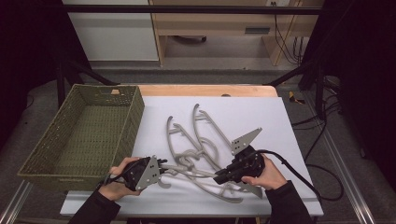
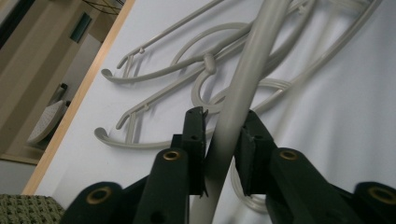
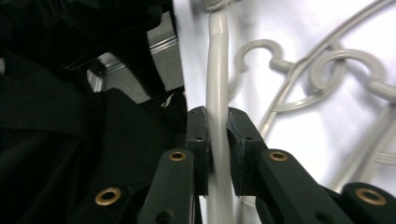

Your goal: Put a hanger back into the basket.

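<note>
Dim overall in the high view, with black surroundings at left and right; brightest on the white counter (image 1: 261, 116), lit evenly from above, no hard glare; only faint, soft shadows under the grey hangers (image 1: 201, 140); slightly soft and low in detail throughout. Sharper on the far hangers (image 2: 187, 65) in the left gripper view, blurred on the near black fingers (image 2: 194, 135) and the held bar (image 2: 243, 93). Washed out to bluish white on the counter (image 3: 299, 56) in the right gripper view; murky black at left; bar (image 3: 217, 93) pale and overexposed; near fingers (image 3: 196, 140) out of focus.
</note>
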Demonstrator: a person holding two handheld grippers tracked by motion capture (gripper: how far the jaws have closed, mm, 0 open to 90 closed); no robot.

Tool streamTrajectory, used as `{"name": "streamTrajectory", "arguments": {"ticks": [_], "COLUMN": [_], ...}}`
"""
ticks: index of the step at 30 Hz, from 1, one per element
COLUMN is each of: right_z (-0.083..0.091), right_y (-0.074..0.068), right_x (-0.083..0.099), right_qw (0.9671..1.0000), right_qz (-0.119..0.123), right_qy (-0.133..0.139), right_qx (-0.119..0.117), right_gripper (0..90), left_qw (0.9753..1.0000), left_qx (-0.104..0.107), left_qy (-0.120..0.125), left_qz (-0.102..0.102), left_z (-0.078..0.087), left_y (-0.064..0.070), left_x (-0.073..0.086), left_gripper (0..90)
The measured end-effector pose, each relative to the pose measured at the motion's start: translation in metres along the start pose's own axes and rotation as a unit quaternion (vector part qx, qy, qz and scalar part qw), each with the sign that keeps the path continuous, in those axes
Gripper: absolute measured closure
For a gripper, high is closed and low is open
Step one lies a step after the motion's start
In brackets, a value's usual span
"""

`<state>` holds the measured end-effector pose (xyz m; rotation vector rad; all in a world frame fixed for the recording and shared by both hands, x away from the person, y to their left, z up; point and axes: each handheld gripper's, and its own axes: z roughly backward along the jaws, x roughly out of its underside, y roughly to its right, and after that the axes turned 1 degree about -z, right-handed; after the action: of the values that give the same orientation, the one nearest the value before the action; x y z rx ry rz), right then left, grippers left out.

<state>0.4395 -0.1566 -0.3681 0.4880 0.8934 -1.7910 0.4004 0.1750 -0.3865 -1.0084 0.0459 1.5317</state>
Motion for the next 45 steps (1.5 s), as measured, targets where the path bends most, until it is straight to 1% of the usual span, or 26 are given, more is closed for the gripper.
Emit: {"name": "streamTrajectory", "arguments": {"ticks": [1,2,4,6,9,11,13,14,15,17,20,22,23,24,25,28,31,32,34,35,36,37,41,42,44,45], "right_z": [0.0,0.0,0.001,0.004,0.009,0.011,0.013,0.013,0.014,0.017,0.022,0.027,0.03,0.033,0.035,0.042,0.049,0.05,0.053,0.054,0.056,0.056,0.057,0.057,0.056,0.056], "right_y": [0.001,0.001,0.002,0.002,0.004,0.005,0.005,0.006,0.005,0.005,0.005,0.005,0.005,0.004,0.003,0.001,-0.001,-0.002,-0.002,-0.002,-0.002,-0.002,-0.001,0.0,0.002,0.003], "right_x": [0.0,0.001,0.001,0.001,0.001,0.002,0.003,0.004,0.005,0.007,0.01,0.013,0.015,0.017,0.019,0.025,0.031,0.034,0.038,0.04,0.043,0.045,0.053,0.054,0.057,0.058], "right_qw": [0.9999,0.9999,0.9998,0.9993,0.9977,0.996,0.9942,0.993,0.9915,0.9886,0.9809,0.974,0.97,0.9652,0.9601,0.9451,0.9334,0.9298,0.9229,0.9201,0.9176,0.9153,0.9104,0.9103,0.9075,0.9073], "right_qz": [0.005,0.005,0.008,0.008,0.0,-0.011,-0.009,-0.006,-0.007,-0.006,-0.003,-0.01,-0.011,-0.01,-0.012,-0.009,-0.013,-0.016,-0.028,-0.032,-0.037,-0.042,-0.051,-0.055,-0.063,-0.065], "right_qy": [0.0,0.003,0.015,0.027,0.047,0.058,0.064,0.073,0.081,0.097,0.124,0.152,0.165,0.18,0.191,0.223,0.243,0.248,0.254,0.257,0.261,0.264,0.262,0.26,0.261,0.258], "right_qx": [0.009,0.011,0.014,0.024,0.048,0.066,0.086,0.093,0.102,0.116,0.15,0.168,0.178,0.19,0.203,0.239,0.264,0.271,0.287,0.293,0.298,0.302,0.316,0.318,0.323,0.326], "right_gripper": [79.3,79.3,79.0,78.5,75.2,71.5,67.4,65.4,63.6,59.4,52.9,48.5,46.3,42.5,39.9,31.1,24.2,20.9,15.5,14.0,12.8,11.8,9.1,8.7,7.9,6.9], "left_qw": [1.0,1.0,0.9999,0.9999,0.9997,0.9994,0.9992,0.9989,0.9989,0.9982,0.9967,0.9956,0.9946,0.9941,0.9927,0.9893,0.9845,0.9834,0.9799,0.9789,0.9765,0.9757,0.9706,0.9694,0.968,0.9666], "left_qx": [0.001,-0.001,0.0,0.005,0.014,0.017,0.018,0.018,0.018,0.011,0.004,-0.004,-0.006,-0.014,-0.018,-0.036,-0.048,-0.052,-0.06,-0.065,-0.071,-0.074,-0.084,-0.087,-0.094,-0.097], "left_qy": [-0.002,-0.007,-0.01,-0.01,-0.01,-0.009,-0.008,-0.006,-0.011,-0.007,-0.006,-0.008,-0.009,-0.01,-0.01,-0.011,-0.008,-0.008,-0.003,-0.004,-0.001,-0.002,0.003,0.004,0.006,0.007], "left_qz": [0.0,-0.004,-0.003,0.005,0.017,0.027,0.036,0.044,0.043,0.058,0.081,0.093,0.104,0.107,0.119,0.141,0.168,0.173,0.19,0.194,0.204,0.206,0.225,0.229,0.233,0.237], "left_z": [0.001,0.001,0.001,0.001,0.001,0.002,0.002,0.002,0.004,0.005,0.007,0.008,0.009,0.009,0.01,0.012,0.015,0.016,0.019,0.021,0.022,0.024,0.031,0.033,0.038,0.04], "left_y": [0.0,0.0,0.001,0.001,0.001,0.001,0.001,0.001,0.0,0.0,-0.002,-0.004,-0.005,-0.006,-0.006,-0.01,-0.014,-0.015,-0.017,-0.019,-0.019,-0.02,-0.026,-0.028,-0.031,-0.033], "left_x": [-0.001,-0.001,-0.001,-0.002,-0.004,-0.004,-0.004,-0.004,-0.004,-0.005,-0.005,-0.005,-0.005,-0.005,-0.005,-0.004,-0.002,-0.002,-0.001,-0.001,-0.001,-0.002,-0.001,-0.001,0.0,0.0], "left_gripper": [77.0,77.2,77.8,79.0,80.7,81.3,81.7,82.0,82.1,82.2,82.3,82.3,82.3,82.3,82.3,82.3,82.3,82.3,82.3,82.3,82.3,82.3,82.2,82.2,82.2,82.2]}}
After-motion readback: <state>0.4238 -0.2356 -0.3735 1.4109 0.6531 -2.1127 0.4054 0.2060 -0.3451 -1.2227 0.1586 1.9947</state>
